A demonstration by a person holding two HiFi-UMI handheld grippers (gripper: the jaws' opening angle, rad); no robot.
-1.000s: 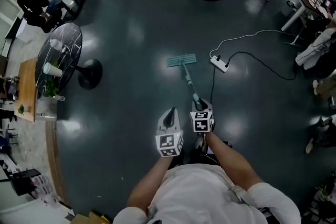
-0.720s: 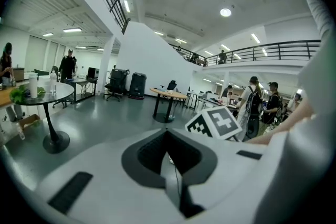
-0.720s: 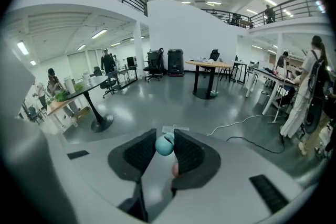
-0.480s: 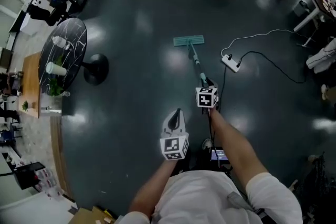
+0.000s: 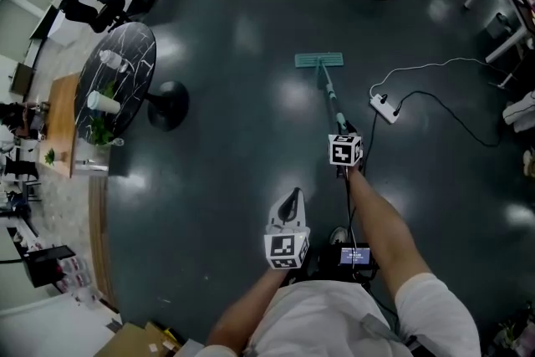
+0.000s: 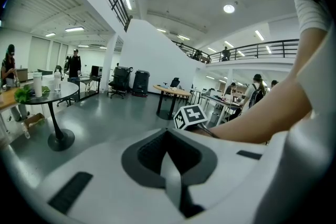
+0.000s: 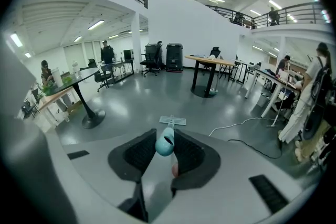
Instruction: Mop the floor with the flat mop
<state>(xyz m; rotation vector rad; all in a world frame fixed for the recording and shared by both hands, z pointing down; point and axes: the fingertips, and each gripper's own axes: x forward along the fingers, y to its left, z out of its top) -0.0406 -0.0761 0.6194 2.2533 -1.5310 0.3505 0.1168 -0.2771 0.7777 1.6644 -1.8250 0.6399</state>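
Seen from above, a person stands on a dark, glossy floor (image 5: 226, 155) in a large open office, with a pair of tongs in each hand.

The right tongs (image 5: 345, 148), at the end of an outstretched arm, are closed on the top end of a flat mop (image 5: 328, 92). In the right gripper view, the pale teal handle tip (image 7: 165, 143) sits clamped between the two dark pads. Holding the very end probably gives the longest reach. The pole slants down and away from the person, and the head (image 5: 318, 60) rests on the floor well ahead of them.

The left tongs (image 5: 289, 209) are held close to the body and point forward. Their jaws are brought together with nothing between them. They are well apart from the mop, so the mopping looks one-handed at this moment.

The mop has a slim pole with a teal grip near the top. Its head is a small teal-green rectangle set crosswise to the pole, and it looks flat against the floor.

A white power strip (image 5: 384, 105) lies on the floor to the right of the pole, with a cable (image 5: 451, 117) trailing off to the right. A sideways sweep that way could catch it. A round dark surface (image 5: 117, 79) stands well off to the left.
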